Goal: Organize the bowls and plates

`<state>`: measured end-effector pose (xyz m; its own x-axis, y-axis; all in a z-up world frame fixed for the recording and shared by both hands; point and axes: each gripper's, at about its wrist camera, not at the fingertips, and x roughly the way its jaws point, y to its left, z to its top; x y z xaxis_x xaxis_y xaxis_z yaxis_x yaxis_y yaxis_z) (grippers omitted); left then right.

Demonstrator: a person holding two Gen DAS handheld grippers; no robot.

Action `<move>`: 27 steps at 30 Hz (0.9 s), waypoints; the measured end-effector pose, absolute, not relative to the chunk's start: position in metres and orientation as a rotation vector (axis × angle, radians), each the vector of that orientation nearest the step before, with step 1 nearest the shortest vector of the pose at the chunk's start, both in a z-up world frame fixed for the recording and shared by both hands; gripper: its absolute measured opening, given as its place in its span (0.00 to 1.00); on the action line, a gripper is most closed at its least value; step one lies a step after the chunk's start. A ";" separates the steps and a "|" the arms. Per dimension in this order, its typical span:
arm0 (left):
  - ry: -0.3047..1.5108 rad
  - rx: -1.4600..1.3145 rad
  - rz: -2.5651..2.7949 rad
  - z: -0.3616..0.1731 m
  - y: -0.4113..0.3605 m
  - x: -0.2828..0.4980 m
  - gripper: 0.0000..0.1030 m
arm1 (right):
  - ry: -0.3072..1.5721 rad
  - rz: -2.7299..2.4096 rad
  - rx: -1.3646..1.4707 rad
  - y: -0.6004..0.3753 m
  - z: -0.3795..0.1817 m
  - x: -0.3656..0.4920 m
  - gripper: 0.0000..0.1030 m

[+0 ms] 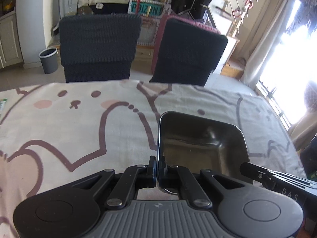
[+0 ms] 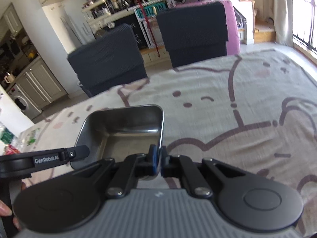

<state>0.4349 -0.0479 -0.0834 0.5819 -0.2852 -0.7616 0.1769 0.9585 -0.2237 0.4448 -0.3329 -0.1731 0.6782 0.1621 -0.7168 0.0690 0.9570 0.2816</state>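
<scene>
I had both tongs tipped downward over the table, each pinched tight on the same square metal dish. My left gripper was closed on the dish's left wall, one pad inside and one outside, while my right gripper was closed the same way on its right wall, so the dish hung between the two, its hollow facing up. In the right wrist view the left tongs reached in from the side, and fingers of my hand showed at the picture's edge. Below lay a pale tablecloth printed with brown outlined cartoon faces and pink cheeks. Across the table stood two dark chairs, one with a pink cover behind it. Farther back were a grey bin on the floor, cluttered shelves, a washing machine and a bright window with curtains.
</scene>
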 end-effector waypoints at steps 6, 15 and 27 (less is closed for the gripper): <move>0.847 -0.127 -0.268 -0.040 -0.055 0.391 0.02 | 0.753 0.103 0.301 -0.343 -0.132 0.407 0.04; 0.785 -0.136 -0.290 0.003 -0.072 0.331 0.02 | 0.666 0.132 0.285 -0.363 -0.089 0.341 0.04; 0.738 -0.131 -0.367 0.016 -0.110 0.268 0.03 | 0.601 0.146 0.265 -0.409 -0.066 0.270 0.04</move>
